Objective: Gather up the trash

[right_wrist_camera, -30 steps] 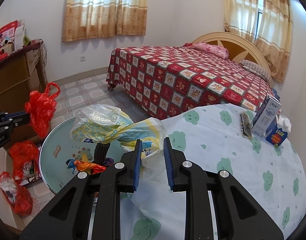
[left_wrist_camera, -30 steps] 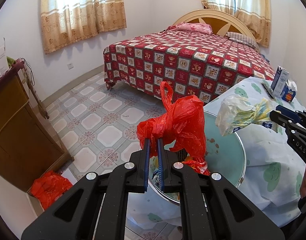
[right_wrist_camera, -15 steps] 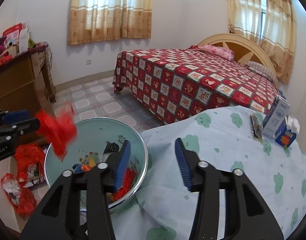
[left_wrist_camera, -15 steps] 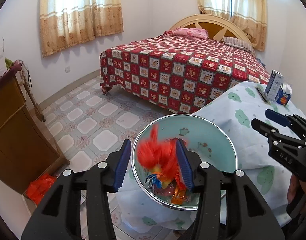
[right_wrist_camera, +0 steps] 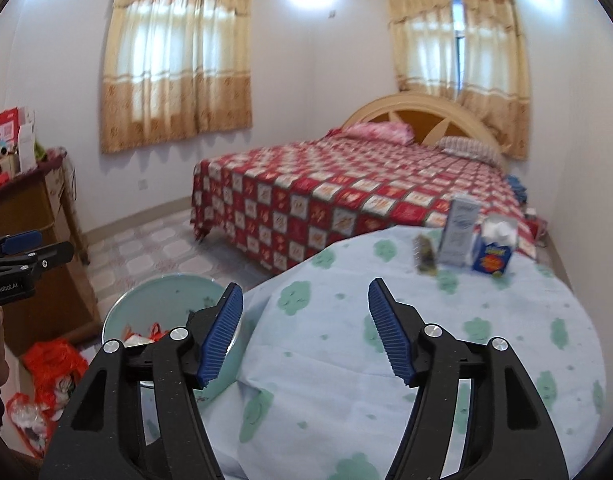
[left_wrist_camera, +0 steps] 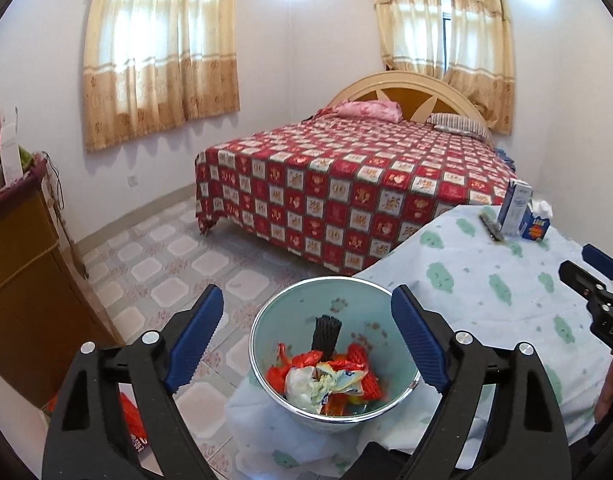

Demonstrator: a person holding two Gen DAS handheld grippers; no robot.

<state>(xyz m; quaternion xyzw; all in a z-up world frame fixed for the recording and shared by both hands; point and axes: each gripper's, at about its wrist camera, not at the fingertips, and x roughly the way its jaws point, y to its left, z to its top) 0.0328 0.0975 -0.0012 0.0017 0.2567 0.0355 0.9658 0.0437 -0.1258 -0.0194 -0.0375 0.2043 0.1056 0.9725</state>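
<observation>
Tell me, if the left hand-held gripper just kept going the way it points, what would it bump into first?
Most likely the trash in the teal basin: the left hand-held gripper, jaws opening and empty, points down at the crumpled pale wrapper on top of the red bags. Depth is hard to judge, so it might clip the near rim first.

White lettering "GenRobot.AI" stands on the black body of the left tongs [right_wrist_camera: 10,276], seen at the left edge of the right wrist view. In the left wrist view the right tongs [left_wrist_camera: 602,312] carry pale letters that read "DAS", cut off by the edge of the picture. The tall white carton [left_wrist_camera: 514,206] and the small blue box [left_wrist_camera: 536,228] on the tabletop both bear printing, but it is too small and blurred to read.
</observation>
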